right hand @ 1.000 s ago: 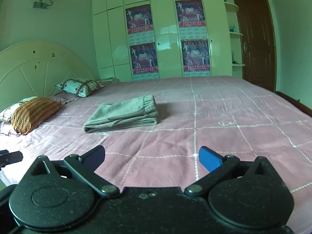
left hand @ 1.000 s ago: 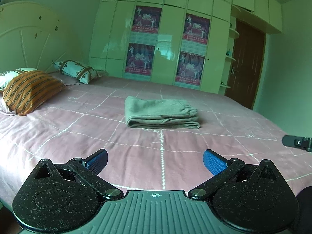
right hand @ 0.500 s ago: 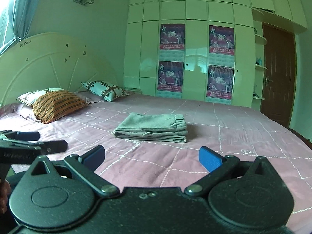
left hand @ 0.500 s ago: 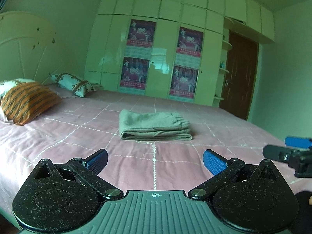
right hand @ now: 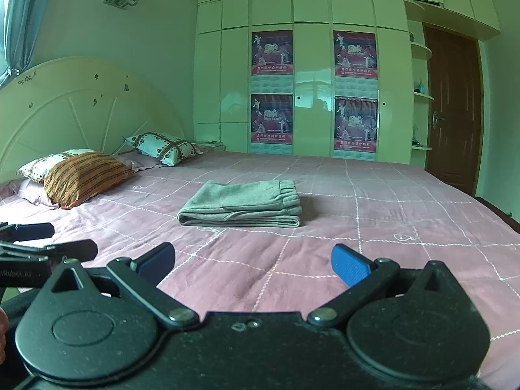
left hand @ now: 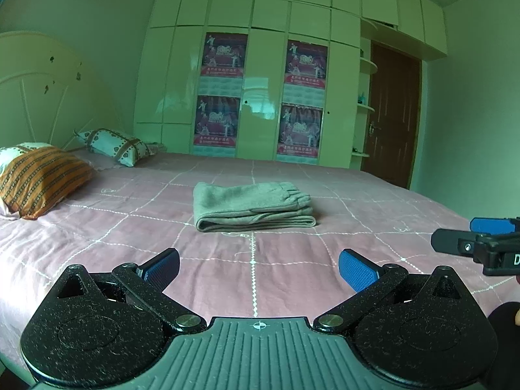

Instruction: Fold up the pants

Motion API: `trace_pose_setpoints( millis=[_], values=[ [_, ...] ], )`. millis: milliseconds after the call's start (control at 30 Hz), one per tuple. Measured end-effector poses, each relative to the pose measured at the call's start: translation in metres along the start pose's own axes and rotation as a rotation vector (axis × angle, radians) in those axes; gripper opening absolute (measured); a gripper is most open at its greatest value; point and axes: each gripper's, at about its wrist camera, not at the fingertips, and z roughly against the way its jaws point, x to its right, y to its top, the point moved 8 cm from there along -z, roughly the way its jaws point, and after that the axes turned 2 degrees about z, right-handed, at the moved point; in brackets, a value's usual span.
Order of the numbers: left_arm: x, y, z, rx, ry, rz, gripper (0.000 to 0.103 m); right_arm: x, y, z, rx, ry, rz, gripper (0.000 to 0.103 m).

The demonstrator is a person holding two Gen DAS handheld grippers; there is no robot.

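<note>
Pink quilted bed point(left hand: 130, 253) carries our work | left gripper point(left hand: 258, 268) jaws apart, holding nothing | pants point(left hand: 252, 206) folded mid-bed, well clear of its edges | right gripper point(right hand: 253, 261) jaws apart, holding nothing | we judge folding done; back off level, touching nothing.

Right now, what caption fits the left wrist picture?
Folded pants lie on the pink bed, beyond the open left gripper.

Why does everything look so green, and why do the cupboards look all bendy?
Left wrist view: a green tint covers the room, the fisheye lens bows the wardrobe, and window glare shines on its glossy doors. Right wrist view: same tint and bending; the folded pants stay sharp and cast a soft shadow to their right.
</note>
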Motion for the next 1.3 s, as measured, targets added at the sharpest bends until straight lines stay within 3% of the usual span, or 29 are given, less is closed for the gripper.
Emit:
trace_pose_setpoints(
  millis=[1300],
  values=[
    [0.0006, -0.0037, -0.0006, -0.007, -0.014, -0.006, 0.103, 0.0026, -0.0040, -0.0023, -0.015, 0.002, 0.000, 0.097]
  ],
)
